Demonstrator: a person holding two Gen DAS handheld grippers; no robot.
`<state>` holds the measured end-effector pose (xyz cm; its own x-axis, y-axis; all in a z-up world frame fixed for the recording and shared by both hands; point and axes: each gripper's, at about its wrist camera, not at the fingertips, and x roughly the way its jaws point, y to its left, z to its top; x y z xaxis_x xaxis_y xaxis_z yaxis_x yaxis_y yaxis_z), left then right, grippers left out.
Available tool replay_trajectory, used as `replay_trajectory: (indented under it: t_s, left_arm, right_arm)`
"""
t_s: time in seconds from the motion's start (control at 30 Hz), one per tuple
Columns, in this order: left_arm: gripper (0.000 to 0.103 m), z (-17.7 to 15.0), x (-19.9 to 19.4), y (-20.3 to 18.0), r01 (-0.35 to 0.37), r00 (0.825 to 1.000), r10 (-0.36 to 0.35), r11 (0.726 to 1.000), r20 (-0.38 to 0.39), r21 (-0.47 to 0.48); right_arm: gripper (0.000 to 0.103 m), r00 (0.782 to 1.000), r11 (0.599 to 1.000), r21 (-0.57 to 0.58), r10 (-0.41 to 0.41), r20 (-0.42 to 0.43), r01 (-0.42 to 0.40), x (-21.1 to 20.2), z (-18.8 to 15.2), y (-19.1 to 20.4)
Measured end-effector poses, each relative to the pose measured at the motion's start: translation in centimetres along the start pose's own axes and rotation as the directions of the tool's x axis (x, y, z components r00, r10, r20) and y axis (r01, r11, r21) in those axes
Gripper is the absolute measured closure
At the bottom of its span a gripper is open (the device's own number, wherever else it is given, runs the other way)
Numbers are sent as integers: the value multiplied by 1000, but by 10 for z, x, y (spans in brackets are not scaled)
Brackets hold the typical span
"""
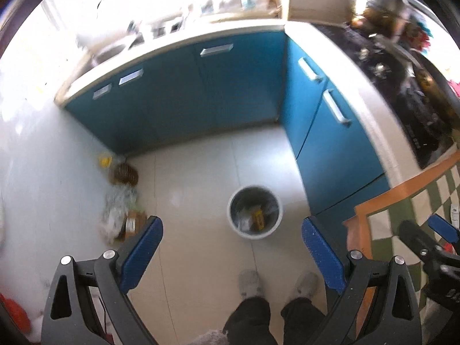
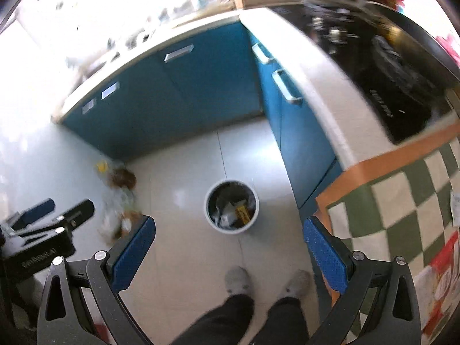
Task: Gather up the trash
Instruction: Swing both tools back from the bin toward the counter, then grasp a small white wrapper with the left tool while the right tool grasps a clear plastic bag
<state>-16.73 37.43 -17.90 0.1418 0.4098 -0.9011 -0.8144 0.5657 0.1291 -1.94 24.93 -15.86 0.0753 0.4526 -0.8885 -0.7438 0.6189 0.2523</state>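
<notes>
Standing on pale floor: round white bin (image 1: 254,212) (yellow scrap inside).

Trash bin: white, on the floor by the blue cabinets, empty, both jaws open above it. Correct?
Not empty. The left wrist view shows the trash bin already holds crumpled wrappers and a yellow item. The rest stands: white, on the floor by the blue cabinets, both grippers' jaws open.

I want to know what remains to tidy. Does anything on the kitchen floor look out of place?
Yes. A loose pile of plastic wrap and cardboard lies by the left wall near an oil bottle, not inside the white bin.
</notes>
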Motion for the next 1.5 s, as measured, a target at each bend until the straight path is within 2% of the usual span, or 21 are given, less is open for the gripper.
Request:
replay_trajectory:
  t_s: [0.07, 0.17, 0.27, 0.3, 0.37, 0.47, 0.5, 0.57, 0.63, 0.7, 0.8, 0.93, 1.1, 1.13, 1.17, 1.2, 1.27, 1.3, 1.4, 1.47, 1.5]
  left_arm:
    - [3, 13, -12, -33, 32, 999, -34, 998, 33, 61]
    - [0, 26, -24, -96, 73, 996, -80, 983, 36, 169]
    - [0, 25, -29, -176, 139, 989, -146, 942, 0, 307]
    - [0, 19, -29, -202, 167, 985, -169, 921, -25, 351]
    - [0, 2, -26, -266, 250, 968, -224, 854, -111, 456]
    - [0, -34, -21, -354, 303, 953, -233, 737, -194, 604]
    - [0, -43, -20, -377, 309, 951, -226, 707, -210, 636]
    - [0, -58, -11, -418, 331, 943, -211, 655, -257, 679]
    - [0, -66, -4, -452, 332, 942, -189, 634, -277, 698]
    - [1, -70, 1, -474, 322, 946, -173, 624, -276, 712]
    - [1, -71, 9, -500, 294, 954, -142, 624, -264, 725]
    - [1, -59, 19, -520, 277, 957, -119, 654, -266, 704]
    - [1, -40, 30, -535, 258, 959, -103, 696, -263, 670]
    - [1, -37, 32, -542, 262, 958, -105, 701, -268, 663]
    - [1, -42, 35, -544, 264, 957, -107, 703, -268, 661]
    - [1, -42, 36, -551, 268, 956, -111, 701, -271, 661]
    - [1, -40, 39, -565, 282, 952, -118, 691, -282, 665]
    - [1, -40, 41, -571, 290, 950, -121, 686, -289, 667]
    - [1, -44, 46, -593, 331, 935, -136, 664, -327, 670]
    - [4, -46, 50, -605, 383, 914, -165, 649, -370, 657]
    - [7, -45, 49, -608, 384, 915, -176, 651, -362, 654]
  right_arm:
    - [0, 999, 996, 85, -6, 36, 3, -26, 5, -34]
    - [0, 996, 975, 215, -63, 66, 47, -60, 2, -92]
    - [0, 985, 912, 393, -160, 69, 121, -100, -22, -175]
    - [0, 980, 883, 447, -187, 63, 140, -111, -33, -200]
    - [0, 969, 806, 560, -246, 25, 190, -130, -61, -259]
    - [0, 949, 676, 689, -309, -56, 261, -149, -115, -336]
    - [0, 944, 637, 718, -319, -83, 279, -153, -131, -356]
    - [0, 934, 562, 768, -335, -126, 305, -158, -164, -396]
    - [0, 932, 516, 800, -333, -142, 307, -157, -182, -426]
    - [0, 931, 498, 813, -336, -141, 303, -152, -189, -443]
    - [0, 928, 489, 816, -341, -147, 309, -136, -186, -469]
    - [0, 929, 488, 814, -336, -158, 315, -105, -176, -493]
    - [10, 862, 516, 741, -481, -163, 429, -93, -158, -495]
    - [22, 842, 513, 724, -510, -174, 461, -94, -155, -495]
    - [41, 825, 520, 705, -541, -166, 483, -97, -154, -495]
    - [52, 817, 519, 701, -554, -159, 489, -99, -153, -497]
    - [98, 817, 512, 709, -555, -158, 485, -107, -157, -506]
    - [98, 815, 506, 714, -558, -157, 484, -111, -161, -513]
    - [98, 827, 483, 745, -538, -162, 460, -124, -173, -528]
    - [98, 836, 462, 770, -523, -164, 440, -132, -183, -538]
    - [98, 840, 448, 784, -518, -165, 430, -136, -189, -542]
